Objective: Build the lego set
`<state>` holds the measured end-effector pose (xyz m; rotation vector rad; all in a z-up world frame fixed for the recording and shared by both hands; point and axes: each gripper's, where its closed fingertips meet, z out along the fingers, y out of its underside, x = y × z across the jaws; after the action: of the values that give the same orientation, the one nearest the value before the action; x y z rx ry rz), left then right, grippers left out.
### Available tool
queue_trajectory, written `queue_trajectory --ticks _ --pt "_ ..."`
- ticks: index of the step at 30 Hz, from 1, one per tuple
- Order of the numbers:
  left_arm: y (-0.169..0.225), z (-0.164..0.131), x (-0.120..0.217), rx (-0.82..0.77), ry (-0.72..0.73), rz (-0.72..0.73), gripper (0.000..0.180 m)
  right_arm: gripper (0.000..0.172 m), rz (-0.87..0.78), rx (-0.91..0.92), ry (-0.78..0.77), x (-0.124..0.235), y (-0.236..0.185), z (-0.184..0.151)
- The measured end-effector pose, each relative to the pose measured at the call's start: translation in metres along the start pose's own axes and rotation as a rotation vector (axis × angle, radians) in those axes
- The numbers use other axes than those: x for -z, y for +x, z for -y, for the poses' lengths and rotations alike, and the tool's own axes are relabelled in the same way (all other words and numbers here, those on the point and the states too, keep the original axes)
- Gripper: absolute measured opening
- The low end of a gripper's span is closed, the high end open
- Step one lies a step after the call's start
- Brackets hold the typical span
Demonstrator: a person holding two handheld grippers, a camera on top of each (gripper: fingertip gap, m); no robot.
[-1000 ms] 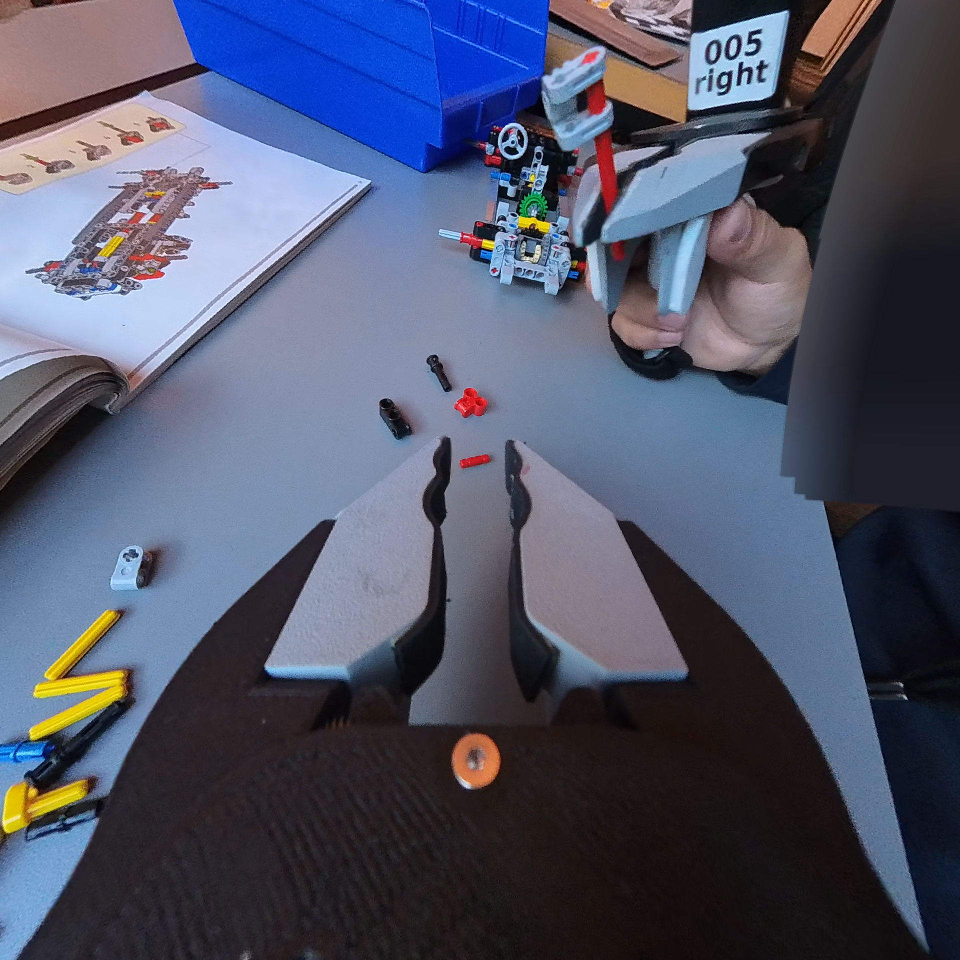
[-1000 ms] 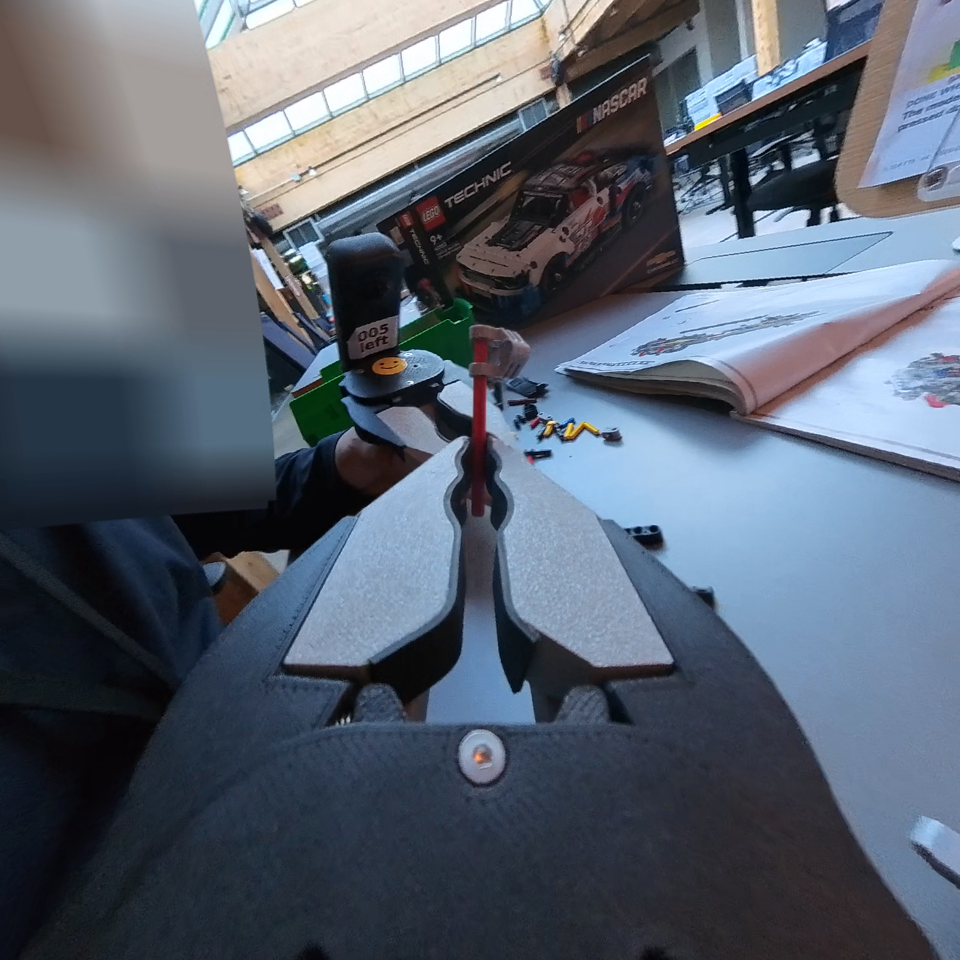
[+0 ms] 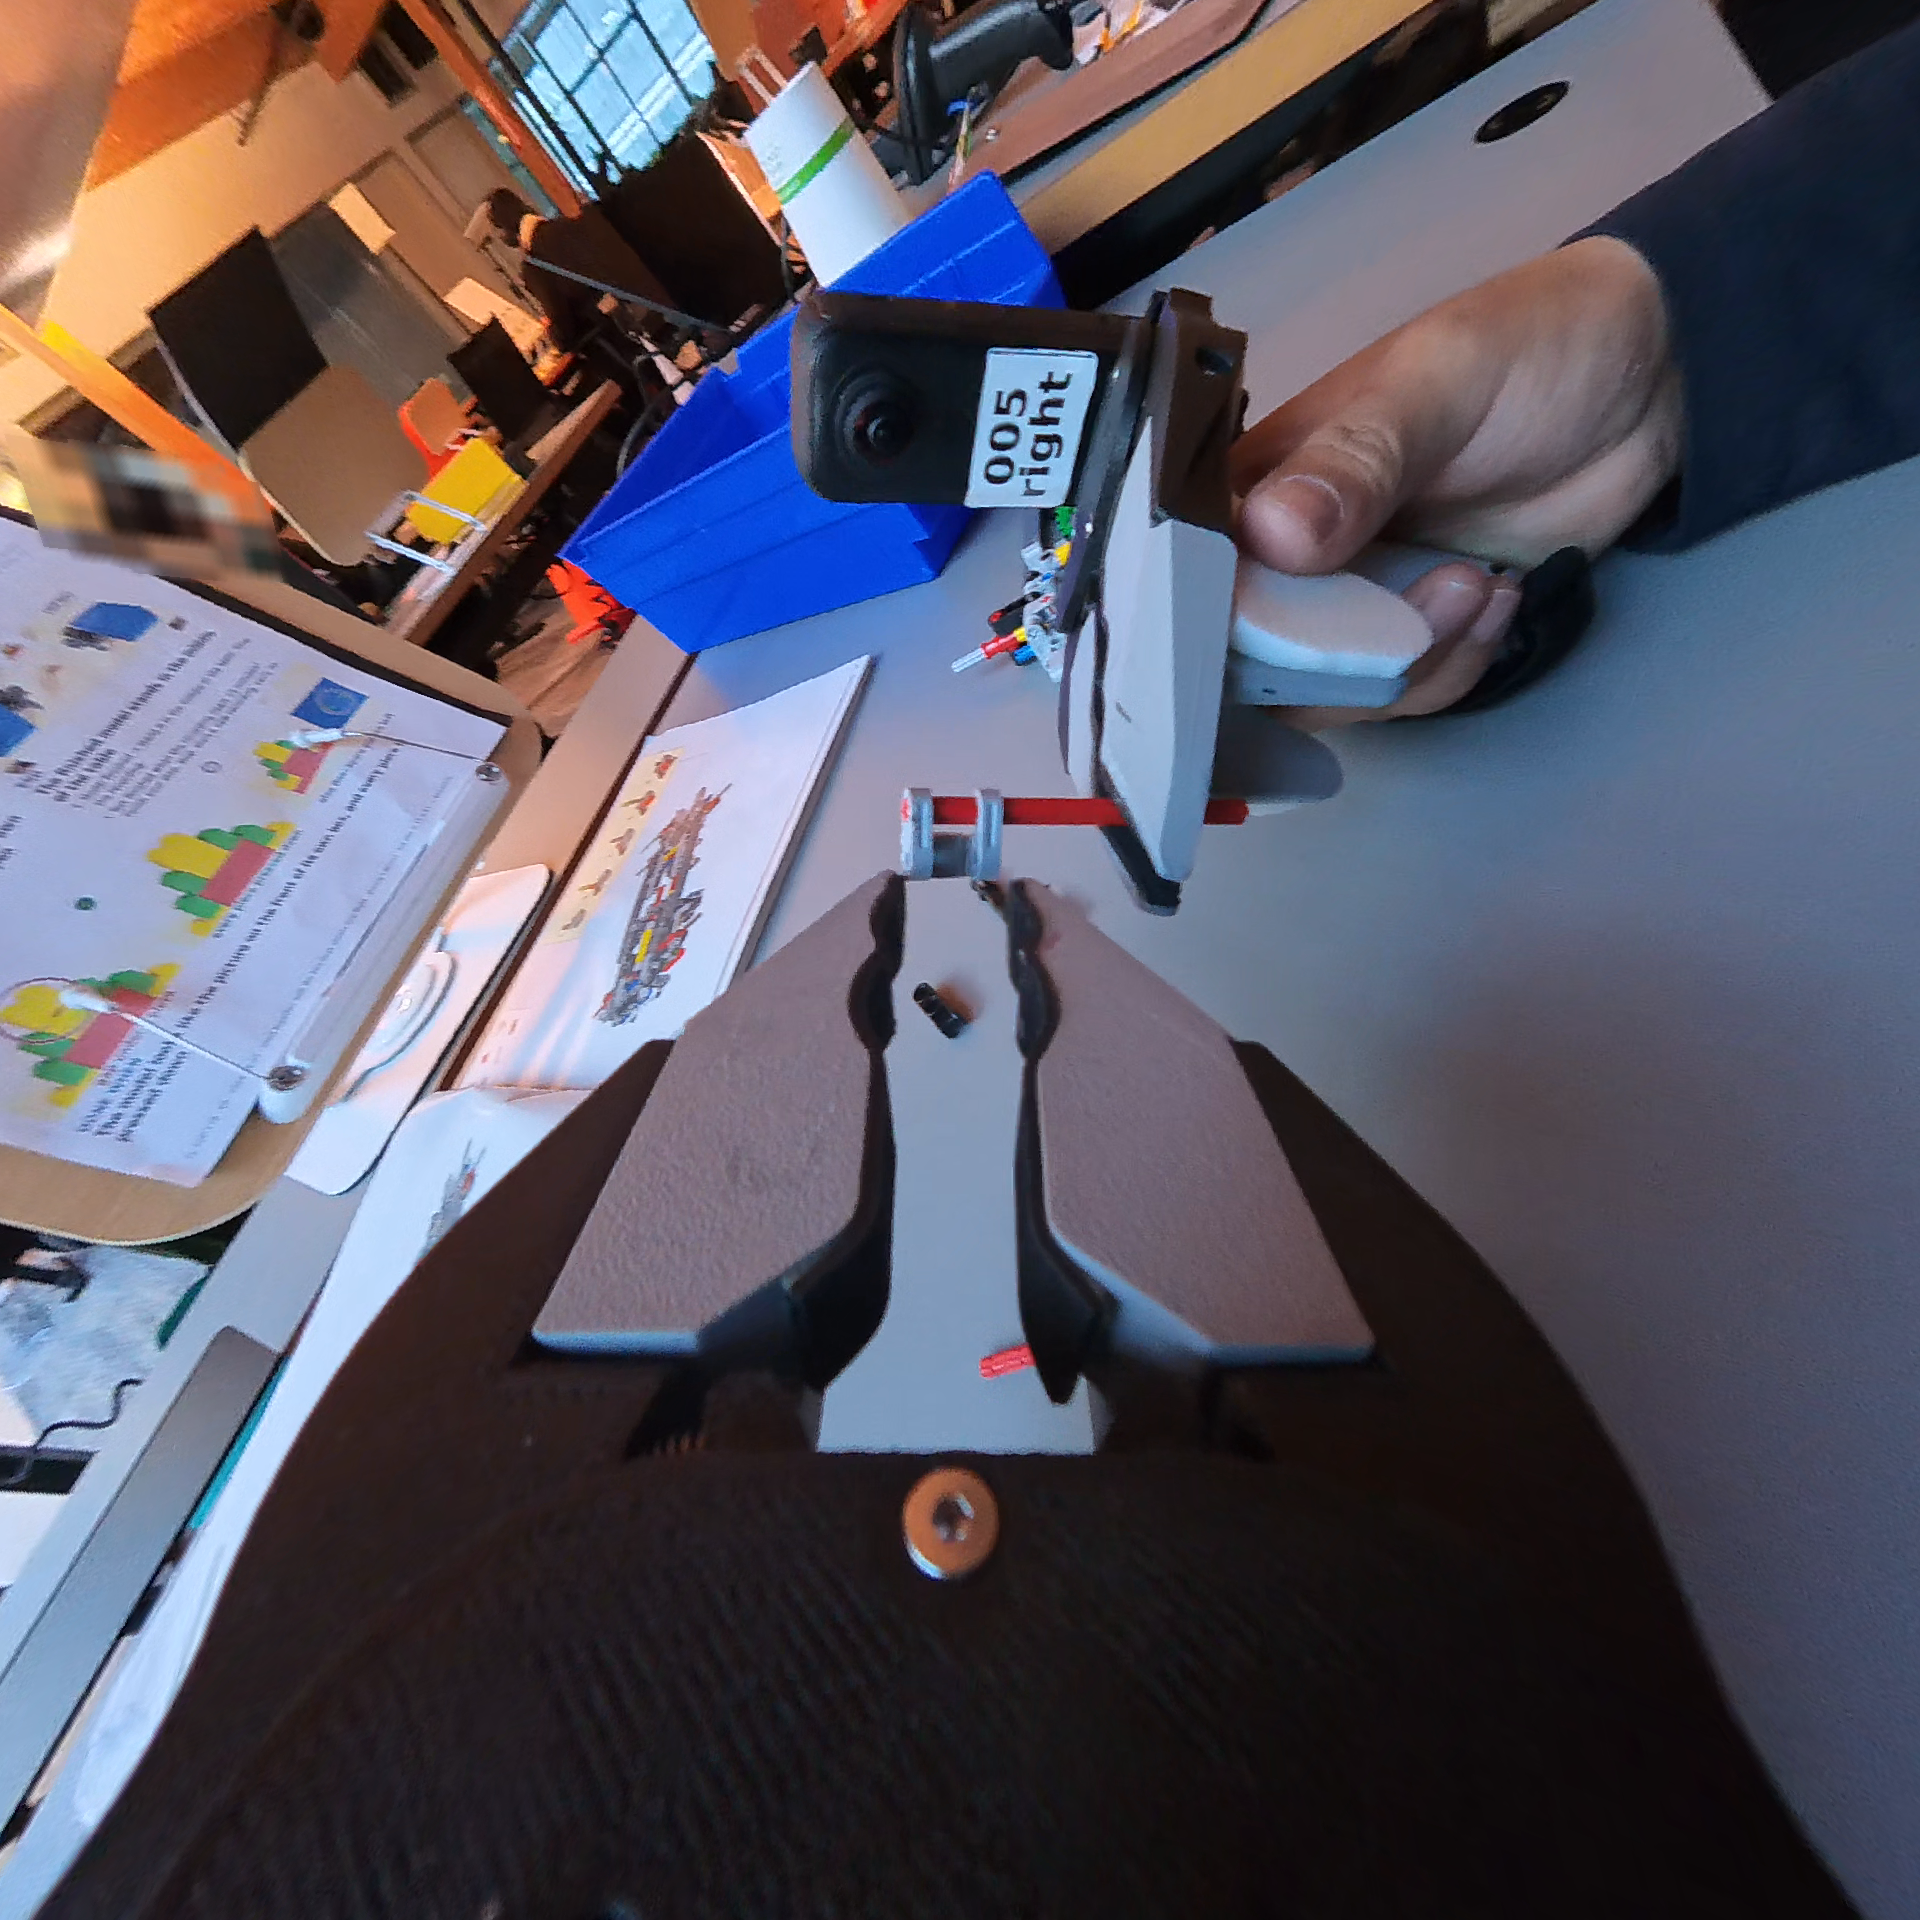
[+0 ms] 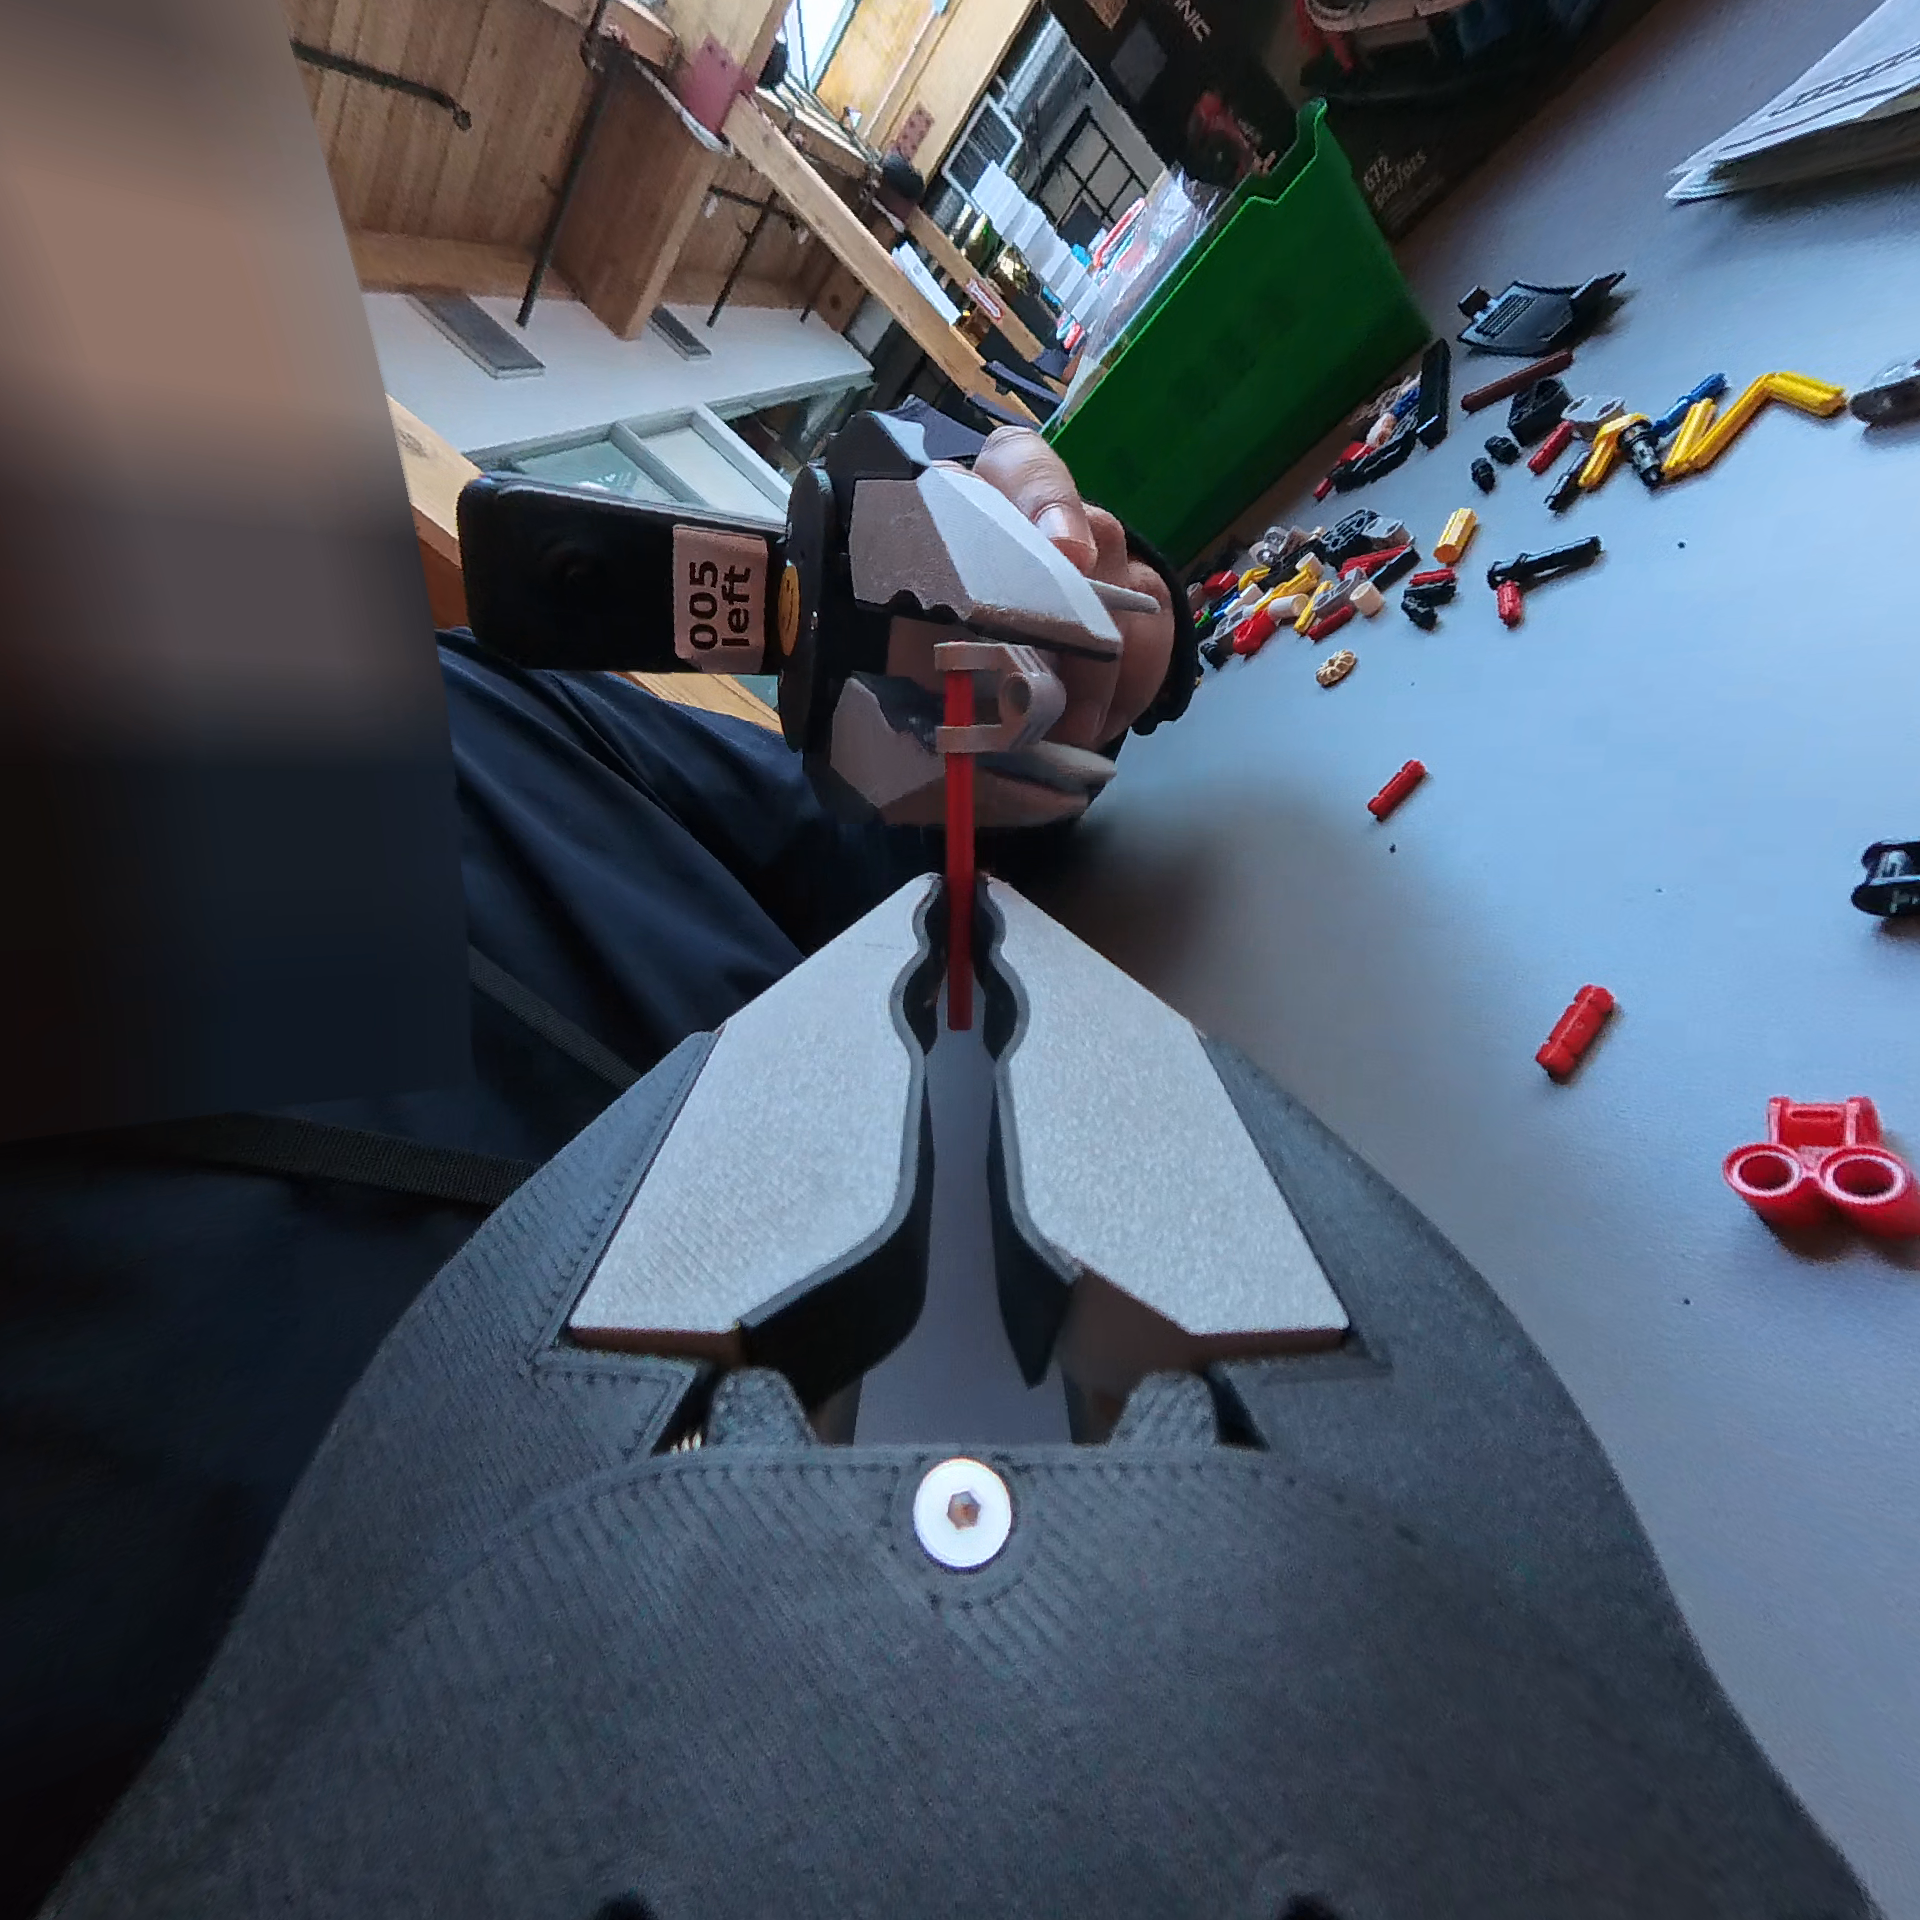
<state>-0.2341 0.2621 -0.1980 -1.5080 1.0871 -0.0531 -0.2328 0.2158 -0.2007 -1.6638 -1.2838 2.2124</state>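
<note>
Right wrist view showed the right gripper [image 4: 961, 883] clamped on a thin, stiff, light red axle [image 4: 958, 831] carrying a grey connector [image 4: 997, 698], the left gripper's [image 3: 956, 894] parted fingertips at that connector, seemingly the handiest hold.

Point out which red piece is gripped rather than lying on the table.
The long red axle rod, clamped in the right gripper; the short red pins lie loose on the table.
</note>
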Motion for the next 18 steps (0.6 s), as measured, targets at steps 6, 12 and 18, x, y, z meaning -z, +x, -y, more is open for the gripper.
queue_trajectory --ticks 6,12,18 --pt "-0.001 0.003 0.000 -0.030 0.011 0.026 0.018 0.000 -0.003 -0.031 -0.016 -0.002 0.002 -0.003" --pt "0.001 -0.001 -0.001 -0.080 -0.030 0.051 0.015 0.000 -0.019 -0.038 -0.032 -0.004 0.005 -0.006" --pt "-0.001 -0.006 -0.002 -0.035 -0.059 0.044 0.015 0.000 -0.070 -0.032 -0.026 -0.003 0.011 -0.005"
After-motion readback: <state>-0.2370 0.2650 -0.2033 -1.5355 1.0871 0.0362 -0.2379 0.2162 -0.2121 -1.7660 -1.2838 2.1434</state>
